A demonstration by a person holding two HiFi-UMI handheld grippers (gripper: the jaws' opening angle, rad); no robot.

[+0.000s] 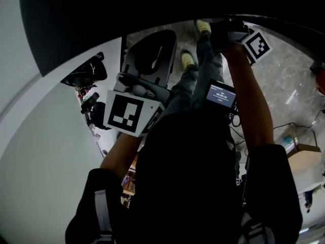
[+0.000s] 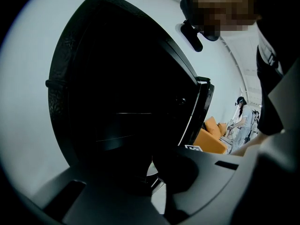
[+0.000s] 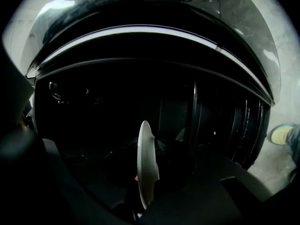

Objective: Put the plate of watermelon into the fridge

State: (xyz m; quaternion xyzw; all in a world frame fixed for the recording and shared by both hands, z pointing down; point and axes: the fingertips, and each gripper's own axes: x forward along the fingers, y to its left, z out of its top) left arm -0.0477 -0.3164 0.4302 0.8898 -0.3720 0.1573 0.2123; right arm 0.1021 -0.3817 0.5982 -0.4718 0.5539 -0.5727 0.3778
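The right gripper (image 3: 147,196) is clamped narrow on the plate (image 3: 145,153), gripping it by the rim right at the dark mouth of the fridge (image 3: 117,97). This looks like the carry-in step. The safe way is to hold the plate level, slide it straight in over a bare shelf, clear the front lip, and only let go once its base sits flat. The inside is very dark, so a slow approach makes sense.

The left gripper (image 2: 157,177) sits up against the black door (image 2: 122,102). Its jaws look nearly together, but whether they pinch the door's edge can't be told.

The plate shows edge-on as a thin, smooth white sliver between the right gripper's jaws. There's a faint reddish hint low beside the rim, but the watermelon itself can't be made out.
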